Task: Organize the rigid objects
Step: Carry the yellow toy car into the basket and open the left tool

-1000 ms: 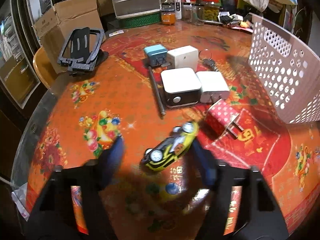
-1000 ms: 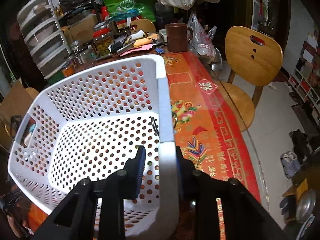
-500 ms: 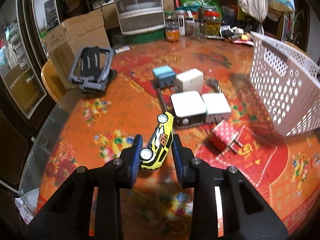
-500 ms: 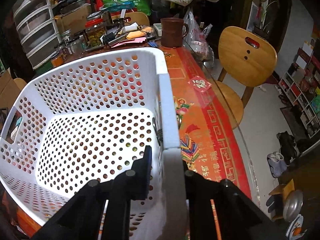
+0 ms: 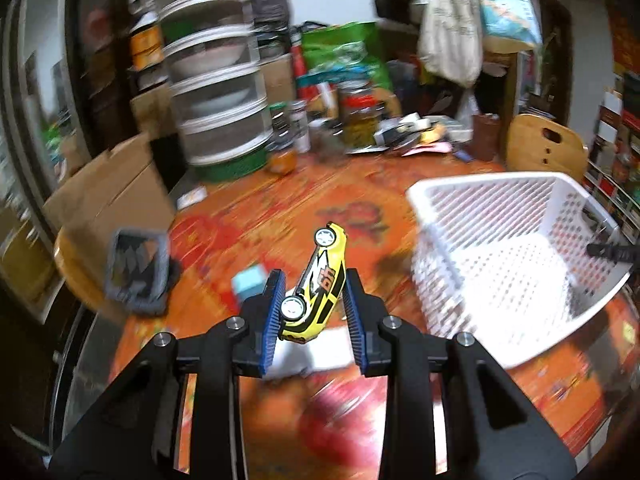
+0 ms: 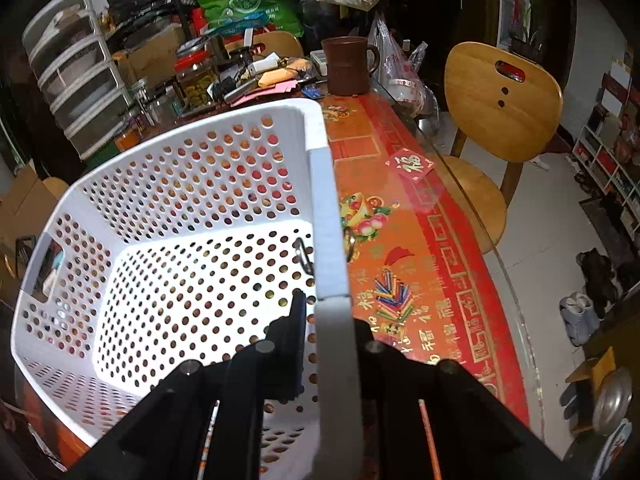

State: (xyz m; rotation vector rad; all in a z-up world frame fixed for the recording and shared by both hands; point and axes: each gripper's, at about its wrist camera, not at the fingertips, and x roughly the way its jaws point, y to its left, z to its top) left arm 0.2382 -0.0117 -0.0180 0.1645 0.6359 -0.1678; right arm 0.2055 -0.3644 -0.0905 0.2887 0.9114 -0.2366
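At the far left of the left wrist view a dark phone stand (image 5: 136, 272) lies on the red patterned worktop (image 5: 280, 216), with a small blue box (image 5: 250, 282) nearer the middle. The left tongs (image 5: 314, 308) are closed on a yellow toy car (image 5: 318, 284), held nose-up well above the worktop, its flanks pinched between the blue pads (image 5: 274, 308). To the right stands the white perforated basket (image 5: 500, 184), which looks empty. The right tongs (image 6: 326, 344) are clamped shut on its rim, one finger inside the wall and one outside. The likely risk is the car: it is gripped only low on its smooth body and tilted, so a quick swing toward the basket could let it pivot or slip out short of the rim. If the right grip slackens, the light basket could slide when the car drops in.
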